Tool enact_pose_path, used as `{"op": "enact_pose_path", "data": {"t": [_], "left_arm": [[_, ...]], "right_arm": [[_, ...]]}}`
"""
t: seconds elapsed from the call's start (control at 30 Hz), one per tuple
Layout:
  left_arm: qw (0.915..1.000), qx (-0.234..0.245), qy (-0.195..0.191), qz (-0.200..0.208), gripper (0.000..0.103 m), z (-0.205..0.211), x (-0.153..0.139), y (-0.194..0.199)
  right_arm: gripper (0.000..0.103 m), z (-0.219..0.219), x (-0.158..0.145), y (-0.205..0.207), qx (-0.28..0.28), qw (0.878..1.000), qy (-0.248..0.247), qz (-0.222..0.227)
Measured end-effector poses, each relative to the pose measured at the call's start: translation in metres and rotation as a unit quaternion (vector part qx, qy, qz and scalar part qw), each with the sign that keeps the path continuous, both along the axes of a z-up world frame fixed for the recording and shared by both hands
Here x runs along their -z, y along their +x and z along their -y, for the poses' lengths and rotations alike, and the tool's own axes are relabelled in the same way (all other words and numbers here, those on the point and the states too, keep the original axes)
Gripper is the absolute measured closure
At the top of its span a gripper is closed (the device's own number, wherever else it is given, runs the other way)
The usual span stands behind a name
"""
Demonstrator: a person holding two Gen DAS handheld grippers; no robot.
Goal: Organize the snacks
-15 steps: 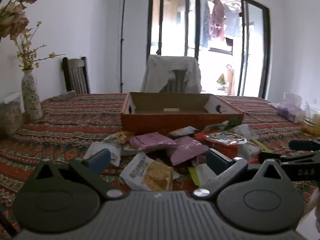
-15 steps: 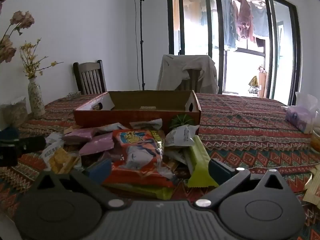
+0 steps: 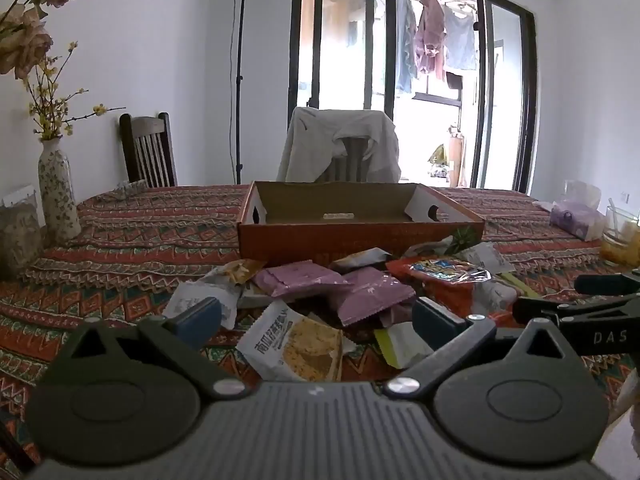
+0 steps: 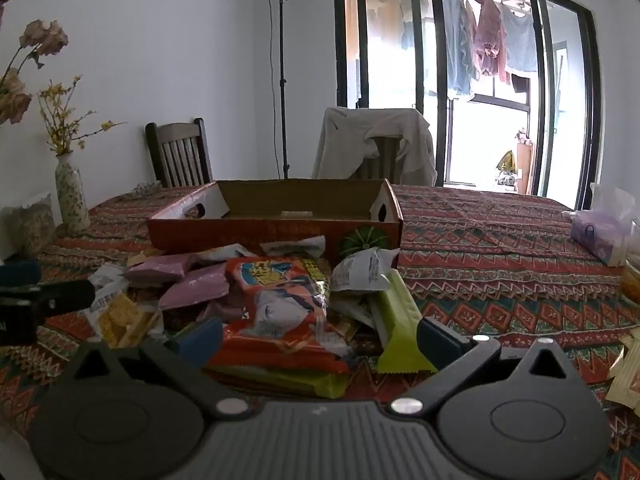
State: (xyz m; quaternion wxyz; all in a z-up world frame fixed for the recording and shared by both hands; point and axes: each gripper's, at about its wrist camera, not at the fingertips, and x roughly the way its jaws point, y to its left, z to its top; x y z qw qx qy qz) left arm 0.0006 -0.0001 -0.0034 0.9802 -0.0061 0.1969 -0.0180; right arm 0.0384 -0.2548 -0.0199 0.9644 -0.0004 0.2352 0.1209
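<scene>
A heap of snack packets (image 3: 340, 296) is seen in the lower middle of both views, spread on the patterned surface (image 3: 132, 240) just in front of an open cardboard box (image 3: 360, 216), which appears almost empty. The left hand-held gripper (image 3: 316, 320) is held wide with nothing between its fingers; a white packet with a yellow picture (image 3: 296, 344) lies just beyond them, and two purple packets (image 3: 344, 288) are seen a little farther up the frame. The right hand-held gripper (image 4: 320, 332) is likewise spread wide and empty, and a large red bag (image 4: 280, 312) is framed between its fingers, resting on other wrappers with a green bar (image 4: 400, 328) beside it at the right. Sorting is judged not yet begun. Several risks are suggested by the layout — the packets overlap, so two could be pinched at once, or a neighbour dragged along and dropped short of the box. The glossy, puffy red bag could slip or be crushed if squeezed hard. The two grippers are placed close together at the frame edges — a collision is possible if both are sent into the heap together.
</scene>
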Motion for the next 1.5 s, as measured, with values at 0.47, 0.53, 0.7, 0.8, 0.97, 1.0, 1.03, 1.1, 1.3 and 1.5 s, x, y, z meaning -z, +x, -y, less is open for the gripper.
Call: {"op": "enact_pose_path", "data": {"t": [0.47,0.53,0.7,0.8,0.97,1.0,1.03,1.1,1.3,1.5], "left_arm": [[0.9999,0.004,-0.008,-0.007,0.0,-0.0029,0.0003,0.0014],[0.9999,0.004,-0.009,-0.007,0.0,-0.0028,0.0005,0.0009],[0.9999,0.004,-0.011,-0.006,0.0,-0.0037,0.0011,0.0006],[0.9999,0.004,-0.011,-0.006,0.0,-0.0038,0.0011,0.0003],[0.9999,0.005,-0.011,-0.005,0.0,-0.0027,0.0017,0.0001],[0.9999,0.005,-0.011,-0.005,0.0,-0.0024,0.0017,-0.0003],[0.9999,0.005,-0.011,-0.005,0.0,-0.0026,0.0016,0.0002],[0.9999,0.005,-0.011,-0.005,0.0,-0.0024,0.0017,0.0003],[0.9999,0.006,-0.014,-0.007,0.0,-0.0022,0.0019,0.0008],[0.9999,0.005,-0.014,-0.007,0.0,-0.0024,0.002,0.0009]], "right_arm": [[0.0,-0.0001,-0.0007,0.0013,0.004,1.0,-0.002,0.0],[0.0,-0.0001,-0.0003,0.0018,0.003,1.0,-0.002,-0.001],[0.0,-0.0002,-0.0003,0.0019,0.003,1.0,-0.002,0.0],[0.0,0.0,-0.0002,0.0017,0.004,1.0,-0.002,0.0],[0.0,0.0001,0.0,0.002,0.005,1.0,-0.002,0.0],[0.0,0.0003,0.0002,0.0021,0.005,1.0,-0.002,0.0],[0.0,0.0002,0.0,0.0021,0.005,1.0,-0.002,0.0],[0.0,0.0004,0.0002,0.0022,0.005,1.0,-0.002,0.0],[0.0,0.0007,0.0001,0.0022,0.005,1.0,-0.002,-0.001],[0.0,0.0005,0.0001,0.0022,0.006,1.0,-0.002,-0.001]]}}
